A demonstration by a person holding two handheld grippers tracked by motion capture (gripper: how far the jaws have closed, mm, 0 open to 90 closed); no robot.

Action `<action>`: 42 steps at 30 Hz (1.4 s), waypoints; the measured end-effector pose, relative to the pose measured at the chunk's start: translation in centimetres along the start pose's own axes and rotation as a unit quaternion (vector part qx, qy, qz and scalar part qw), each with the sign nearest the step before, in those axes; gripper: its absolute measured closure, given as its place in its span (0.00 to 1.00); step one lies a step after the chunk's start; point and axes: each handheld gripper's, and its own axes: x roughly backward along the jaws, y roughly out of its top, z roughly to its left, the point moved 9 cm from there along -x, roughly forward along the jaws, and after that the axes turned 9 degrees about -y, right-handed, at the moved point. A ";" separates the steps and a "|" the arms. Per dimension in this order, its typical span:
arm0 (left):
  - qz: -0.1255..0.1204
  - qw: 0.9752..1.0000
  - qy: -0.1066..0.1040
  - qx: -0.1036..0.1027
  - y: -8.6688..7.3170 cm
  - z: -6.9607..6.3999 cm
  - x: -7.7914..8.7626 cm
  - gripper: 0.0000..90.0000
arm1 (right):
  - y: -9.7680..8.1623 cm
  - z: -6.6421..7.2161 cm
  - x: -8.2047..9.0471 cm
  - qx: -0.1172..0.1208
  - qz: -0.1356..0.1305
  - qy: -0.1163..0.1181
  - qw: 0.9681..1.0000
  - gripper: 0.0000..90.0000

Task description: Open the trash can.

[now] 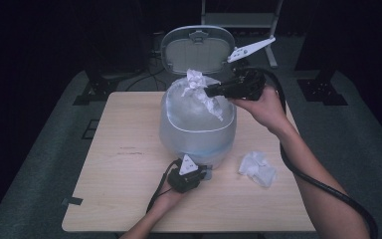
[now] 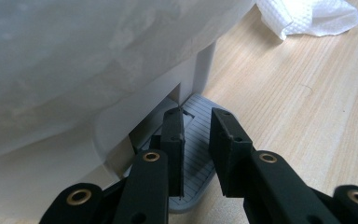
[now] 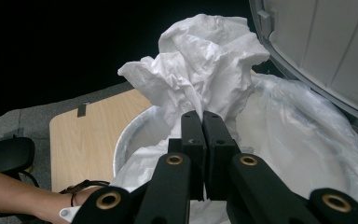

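A pale pedal bin (image 1: pixel 197 129) lined with a clear plastic bag stands mid-table, its lid (image 1: pixel 197 50) raised. My right gripper (image 1: pixel 211 91) hovers over the bin's mouth, shut on a crumpled white paper (image 1: pixel 195 79); in the right gripper view the paper (image 3: pixel 205 60) bunches above the closed jaws (image 3: pixel 203 116), with the liner (image 3: pixel 284 130) below. My left gripper (image 1: pixel 204 173) sits low at the bin's front. Its jaws (image 2: pixel 197 113) stand a little apart, resting on the grey ribbed pedal (image 2: pixel 196 163), with nothing gripped between them.
Another crumpled paper towel (image 1: pixel 257 168) lies on the wooden table (image 1: pixel 124 164) to the right of the bin, also in the left gripper view (image 2: pixel 307 16). A thick black cable (image 1: pixel 318 181) trails along the right forearm. Dark floor surrounds the table.
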 end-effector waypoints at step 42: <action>0.002 1.000 -0.002 0.000 0.0 0.0 0.0 0.84 | -1.3 -1.3 -2.7 -0.016 0.024 -0.002 1.000 0.81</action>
